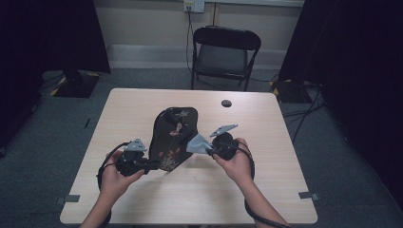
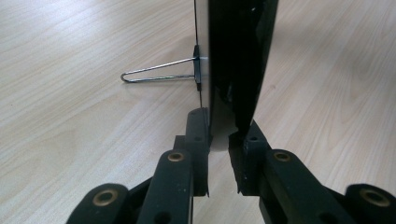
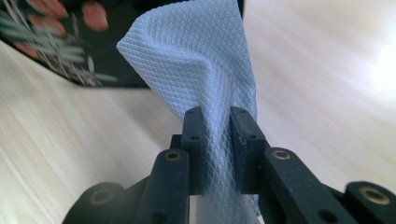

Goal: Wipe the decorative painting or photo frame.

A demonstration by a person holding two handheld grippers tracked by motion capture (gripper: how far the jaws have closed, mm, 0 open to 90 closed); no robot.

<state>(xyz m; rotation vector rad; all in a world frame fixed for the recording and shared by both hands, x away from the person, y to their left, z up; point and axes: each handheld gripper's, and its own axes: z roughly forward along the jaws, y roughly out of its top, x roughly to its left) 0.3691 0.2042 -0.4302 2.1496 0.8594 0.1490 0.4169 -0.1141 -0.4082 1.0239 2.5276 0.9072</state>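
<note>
Standing tilted on the pale wood-grain surface [image 1: 142, 199], one black glossy panel printed with pink blossoms and thin pale stems [image 1: 172, 137] is the largest thing in hand; it sits near the middle of the surface, between the two hands. Seen edge-on in the left gripper view, it is thin and dark, and one bent wire prop [image 2: 159, 73] juts from its back down toward the surface. One pale grey cloth with a fine diamond weave [image 3: 201, 65] hangs just beside the panel's right edge, its top folded over against the dark print. The left gripper [image 1: 151, 165] pinches the panel's lower edge between its black jaws. The right gripper [image 3: 216, 128] has its jaws pressed together on the cloth, which bunches between them and spills out both above and below.
</note>
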